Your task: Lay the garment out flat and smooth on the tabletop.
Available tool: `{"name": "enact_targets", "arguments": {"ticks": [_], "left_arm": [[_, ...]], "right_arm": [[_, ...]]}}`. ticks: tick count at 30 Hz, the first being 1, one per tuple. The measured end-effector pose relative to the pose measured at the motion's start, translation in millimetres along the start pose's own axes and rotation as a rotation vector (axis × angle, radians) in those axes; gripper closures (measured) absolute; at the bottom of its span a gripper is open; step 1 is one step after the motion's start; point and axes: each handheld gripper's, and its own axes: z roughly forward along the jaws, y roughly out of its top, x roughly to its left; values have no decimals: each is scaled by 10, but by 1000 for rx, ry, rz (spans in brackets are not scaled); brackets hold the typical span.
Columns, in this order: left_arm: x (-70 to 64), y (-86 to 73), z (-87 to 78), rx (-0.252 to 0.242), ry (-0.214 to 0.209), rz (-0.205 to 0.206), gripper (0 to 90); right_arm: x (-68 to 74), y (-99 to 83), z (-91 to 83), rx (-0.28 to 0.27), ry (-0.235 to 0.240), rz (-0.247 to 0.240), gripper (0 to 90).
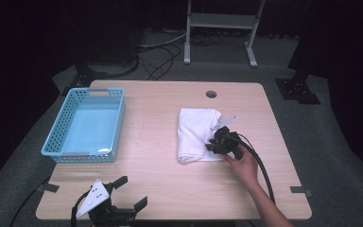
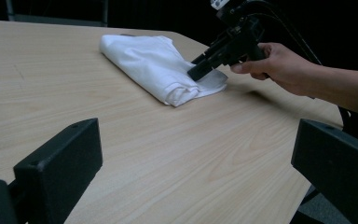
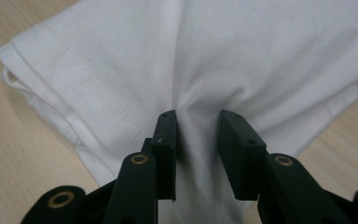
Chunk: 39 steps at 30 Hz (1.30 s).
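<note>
A folded white cloth (image 1: 196,132) lies right of centre on the wooden table (image 1: 160,165). My right gripper (image 1: 211,144), held by a hand (image 1: 244,166), is at the cloth's near right edge. In the right gripper view its jaws (image 3: 198,122) pinch a puckered fold of the cloth (image 3: 242,51) between them. The left gripper view shows the cloth (image 2: 149,60) and the right gripper (image 2: 198,72) biting its corner. My left gripper (image 1: 133,191) rests at the table's front left edge, jaws wide open (image 2: 196,163) and holding nothing.
A light blue plastic basket (image 1: 119,124) stands on the table's left side. A round cable hole (image 1: 211,94) sits near the far edge. Bare wood lies between basket and cloth. The right gripper's cable (image 1: 263,171) trails off the front right.
</note>
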Motion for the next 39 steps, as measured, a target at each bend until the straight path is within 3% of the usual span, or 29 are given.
{"name": "enact_targets", "arguments": {"ticks": [4, 19, 39], "left_arm": [[-14, 0, 6, 0, -5, 1, 10], [-43, -2, 13, -3, -10, 6, 10], [-71, -9, 34, 6, -16, 10, 10]], "right_arm": [[72, -89, -61, -3, -9, -25, 668], [241, -462, -337, -9, -11, -23, 661], [331, -849, -597, -41, 10, -42, 648]]}}
